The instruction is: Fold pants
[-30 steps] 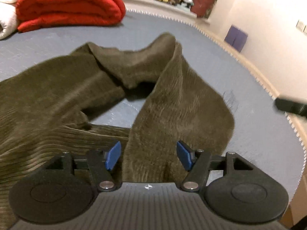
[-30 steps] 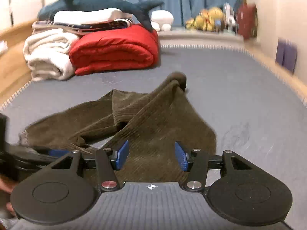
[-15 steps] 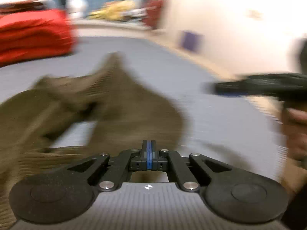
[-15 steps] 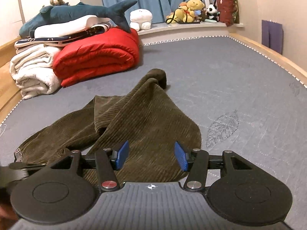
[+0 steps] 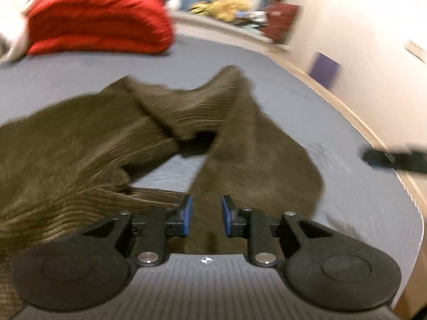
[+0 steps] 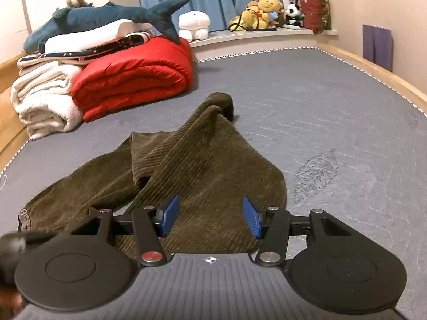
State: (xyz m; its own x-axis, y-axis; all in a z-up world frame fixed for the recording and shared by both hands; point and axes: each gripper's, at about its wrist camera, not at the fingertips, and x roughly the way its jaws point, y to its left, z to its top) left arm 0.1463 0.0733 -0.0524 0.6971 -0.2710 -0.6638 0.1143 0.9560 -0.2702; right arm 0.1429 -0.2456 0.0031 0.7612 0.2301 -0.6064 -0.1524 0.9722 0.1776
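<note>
Olive-brown corduroy pants (image 5: 106, 138) lie crumpled on the grey mattress (image 5: 267, 80), one leg doubled back into a ridge with a gap under it. My left gripper (image 5: 205, 214) hovers over the near edge of the right-hand cloth lobe; its jaws are opening, with a narrow gap and no cloth pinched between the blue pads. In the right wrist view the pants (image 6: 213, 165) spread from a waistband at the left to a rounded lobe. My right gripper (image 6: 210, 216) stands open above that lobe, holding nothing. A dark blur (image 6: 24, 240) at the left edge is part of the left gripper.
A rolled red quilt (image 6: 133, 80), folded white towels (image 6: 45, 101) and a shark plush (image 6: 106, 16) are stacked at the far left. Stuffed toys (image 6: 261, 10) line the window ledge. A wooden bed rim (image 6: 373, 72) runs along the right. Bare mattress (image 6: 320, 106) lies right of the pants.
The left gripper went from open to fully shut while swinging right, then came back over the pants with its jaws partly apart. The right gripper and the pants stayed put.
</note>
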